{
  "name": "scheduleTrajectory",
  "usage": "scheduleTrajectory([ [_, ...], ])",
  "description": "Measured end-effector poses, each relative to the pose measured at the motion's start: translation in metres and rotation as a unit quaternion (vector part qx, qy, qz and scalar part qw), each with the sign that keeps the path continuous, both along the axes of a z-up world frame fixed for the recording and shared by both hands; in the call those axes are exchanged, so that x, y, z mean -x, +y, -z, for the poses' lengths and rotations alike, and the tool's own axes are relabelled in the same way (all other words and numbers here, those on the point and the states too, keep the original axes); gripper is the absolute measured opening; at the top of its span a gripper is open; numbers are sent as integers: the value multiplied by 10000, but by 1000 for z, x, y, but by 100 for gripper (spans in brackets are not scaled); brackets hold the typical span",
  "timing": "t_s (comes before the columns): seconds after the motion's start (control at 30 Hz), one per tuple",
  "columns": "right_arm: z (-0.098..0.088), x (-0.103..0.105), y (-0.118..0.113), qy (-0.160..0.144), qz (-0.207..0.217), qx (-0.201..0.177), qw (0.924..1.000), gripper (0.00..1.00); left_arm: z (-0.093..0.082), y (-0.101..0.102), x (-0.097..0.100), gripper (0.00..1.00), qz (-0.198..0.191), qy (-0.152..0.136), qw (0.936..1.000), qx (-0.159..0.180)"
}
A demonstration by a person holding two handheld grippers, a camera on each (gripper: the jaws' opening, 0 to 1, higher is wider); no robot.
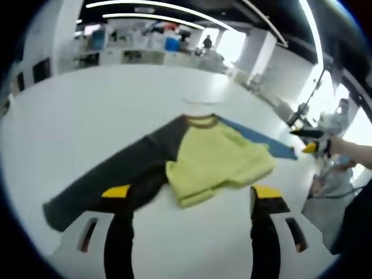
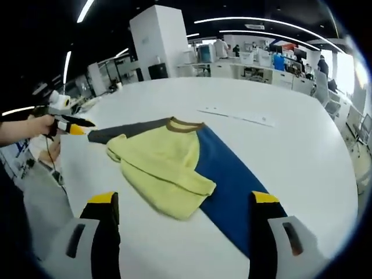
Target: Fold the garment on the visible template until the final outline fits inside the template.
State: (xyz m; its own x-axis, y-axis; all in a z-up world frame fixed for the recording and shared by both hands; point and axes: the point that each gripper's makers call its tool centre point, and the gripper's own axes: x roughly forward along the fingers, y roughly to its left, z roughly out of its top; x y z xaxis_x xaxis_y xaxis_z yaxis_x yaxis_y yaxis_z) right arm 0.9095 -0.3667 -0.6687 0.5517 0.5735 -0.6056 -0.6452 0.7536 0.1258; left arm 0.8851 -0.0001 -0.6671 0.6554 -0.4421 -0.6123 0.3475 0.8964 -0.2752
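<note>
Mid-frame on white table (image 1: 87,110): garment (image 1: 215,157) with yellow body bunched, 2 sleeves spread; left gripper (image 1: 192,200), right gripper (image 2: 183,206) both wide, empty, likely lining up next fold.

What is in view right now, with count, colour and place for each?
Shirt: one, yellow body crumpled toward the middle, brown collar, on the table.
Grey sleeve: one, dark grey, spread flat out from the shirt.
Blue sleeve: one, blue, spread flat to the opposite side.
Table: one, white, under the shirt.
Strip: one, thin and pale, flat on the table beyond the collar.
Desks and shelves: several, far background, details unclear.
Left gripper: black jaws with yellow tips, apart, holding nothing, near the shirt's lower edge.
Right gripper: black jaws with yellow tips, apart, holding nothing, over the shirt.
</note>
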Motion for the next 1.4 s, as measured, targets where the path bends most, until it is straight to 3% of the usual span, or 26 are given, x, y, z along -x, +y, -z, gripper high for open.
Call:
scheduleTrajectory([
  [0.33, -25, 36, -1, -30, -20, -136, 9999, 99, -23, -5, 43, 100, 215, -113, 9996, -145],
  [0.8, -67, 93, -10, -286, 41, -301, 9991, 100, -60, -6, 90, 100, 261, -334, 9990, -114],
  [1.0, -72, 112, -24, -326, 219, -245, 9989, 99, -62, -8, 111, 100, 279, -296, 9991, -140],
  [1.1, -77, 120, -28, -329, 435, -416, 9976, 99, -68, -11, 122, 100, 286, -288, 9990, -177],
  [1.23, -77, 133, -29, -324, 449, -362, 9978, 99, -76, -14, 134, 100, 287, -295, 9990, -164],
  [1.4, -74, 138, -35, -287, 550, -381, 9973, 99, -82, -10, 140, 100, 212, -287, 9992, -201],
])
